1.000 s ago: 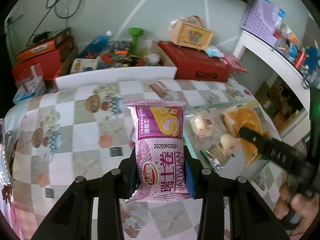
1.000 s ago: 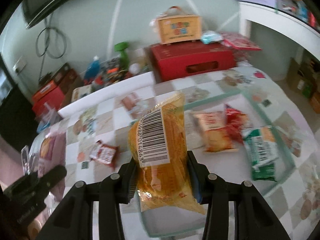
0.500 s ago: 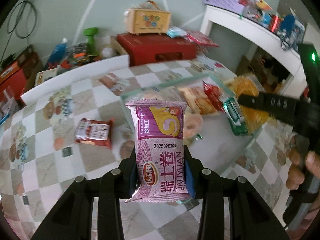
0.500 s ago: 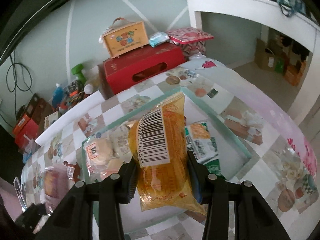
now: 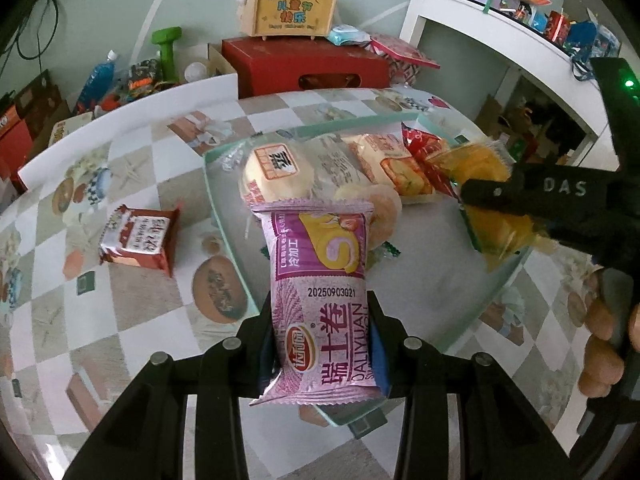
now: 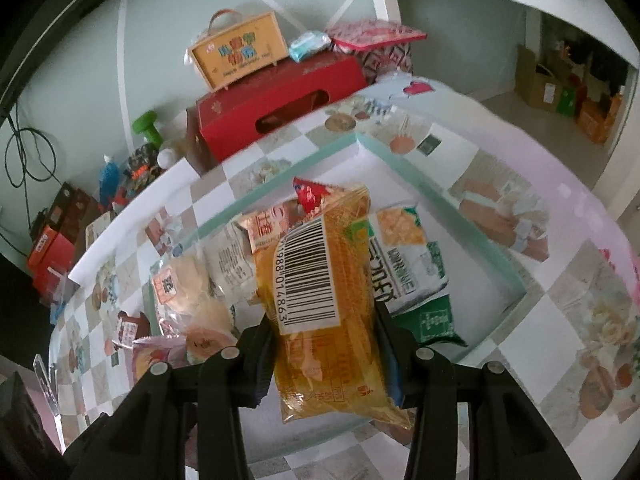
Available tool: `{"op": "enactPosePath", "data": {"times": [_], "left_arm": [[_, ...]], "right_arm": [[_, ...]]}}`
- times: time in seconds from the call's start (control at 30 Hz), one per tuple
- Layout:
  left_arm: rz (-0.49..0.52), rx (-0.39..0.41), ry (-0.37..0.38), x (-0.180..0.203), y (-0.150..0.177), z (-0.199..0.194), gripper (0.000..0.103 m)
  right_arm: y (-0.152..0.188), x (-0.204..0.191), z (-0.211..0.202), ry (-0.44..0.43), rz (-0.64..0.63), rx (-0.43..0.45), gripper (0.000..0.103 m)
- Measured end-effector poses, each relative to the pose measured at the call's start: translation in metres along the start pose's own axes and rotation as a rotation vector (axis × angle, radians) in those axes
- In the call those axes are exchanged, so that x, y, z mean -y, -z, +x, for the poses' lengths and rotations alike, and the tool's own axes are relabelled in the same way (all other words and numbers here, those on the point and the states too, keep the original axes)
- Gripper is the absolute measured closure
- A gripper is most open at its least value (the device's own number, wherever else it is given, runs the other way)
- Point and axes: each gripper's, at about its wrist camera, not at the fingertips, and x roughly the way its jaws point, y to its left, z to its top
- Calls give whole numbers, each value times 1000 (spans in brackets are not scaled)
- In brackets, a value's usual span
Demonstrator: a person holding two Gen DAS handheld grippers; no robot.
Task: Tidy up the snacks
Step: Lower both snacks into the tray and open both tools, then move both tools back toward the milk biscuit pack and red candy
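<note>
My left gripper (image 5: 322, 344) is shut on a purple Swiss-roll snack pack (image 5: 320, 280), held upright over the near corner of a clear green-rimmed tray (image 5: 224, 216). My right gripper (image 6: 326, 344) is shut on a yellow snack bag with a barcode (image 6: 320, 300), held over the tray (image 6: 480, 240); it also shows in the left wrist view (image 5: 500, 200) at the tray's right side. Several snack packs lie in the tray: a round bun pack (image 5: 276, 172), an orange pack (image 5: 392, 160) and a green pack (image 6: 416, 272).
A red-brown snack pack (image 5: 138, 240) lies on the checkered tablecloth left of the tray. Behind the table stand a red box (image 5: 304, 66), a yellow carry box (image 5: 294, 10) and a green dumbbell (image 5: 166, 52). A white shelf (image 5: 500, 36) stands at right.
Both grippers swung right with their packs and came in over the tray. The tray and its snacks now fill the middle of both views.
</note>
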Motion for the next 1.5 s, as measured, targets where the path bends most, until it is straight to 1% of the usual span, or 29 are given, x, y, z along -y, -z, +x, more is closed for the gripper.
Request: {"op": "enactPosePath", "data": {"times": [0.3, 0.4, 0.53, 0.57, 0.67, 0.77, 0.87, 0.93, 0.97, 1.1, 1.13, 1.17, 1.23, 1.27, 1.3, 1.33, 1.37, 1.4, 1.43, 1.5], "left_arm": [[45, -22, 17, 14, 1, 12, 61], [45, -26, 17, 15, 1, 13, 60], [35, -24, 23, 12, -1, 8, 59], [34, -23, 24, 11, -2, 7, 58], [26, -22, 31, 9, -5, 0, 50], [19, -1, 57, 7, -8, -15, 49], [-4, 31, 55, -4, -14, -32, 48], [-34, 47, 48, -18, -17, -42, 40], [-50, 52, 40, -25, -18, -45, 34], [-127, 64, -12, -58, -21, -55, 33], [-143, 66, -32, -67, -21, -56, 33], [-162, 66, -56, -77, -21, -57, 32], [-199, 57, -93, -94, -19, -57, 23], [-222, 52, -114, -103, -17, -57, 18], [-239, 51, -129, -110, -15, -57, 18], [-261, 44, -153, -120, -13, -57, 18], [-274, 38, -166, -126, -12, -57, 16], [-287, 32, -181, -132, -10, -57, 11], [-300, 27, -200, -138, -8, -57, 9], [-330, 20, -238, -151, -4, -58, 7]], "right_arm": [[8, -6, 22, 6, -14, -84, 56], [9, -6, 24, 17, -18, -95, 56], [9, -5, 26, 31, -11, -107, 45], [9, -5, 25, 37, -12, -103, 45], [6, -5, 17, 40, -11, -81, 44], [3, -7, 7, 43, -10, -53, 42], [0, -9, -3, 39, -10, -20, 42], [-1, -11, -8, 37, -13, -4, 42], [-1, -12, -9, 37, -14, -1, 42], [0, -14, -6, 42, -21, -12, 42], [0, -16, -5, 44, -25, -15, 40], [0, -17, -4, 43, -29, -16, 33], [1, -20, -3, 38, -43, -15, 26], [1, -24, -3, 31, -57, -14, 25], [2, -27, -3, 25, -65, -12, 24], [2, -31, -3, 16, -77, -12, 21], [3, -35, -2, 10, -86, -13, 18], [5, -40, -2, 2, -101, -13, 18], [5, -44, -2, -4, -115, -12, 18], [8, -55, -1, -18, -145, -9, 14]]}}
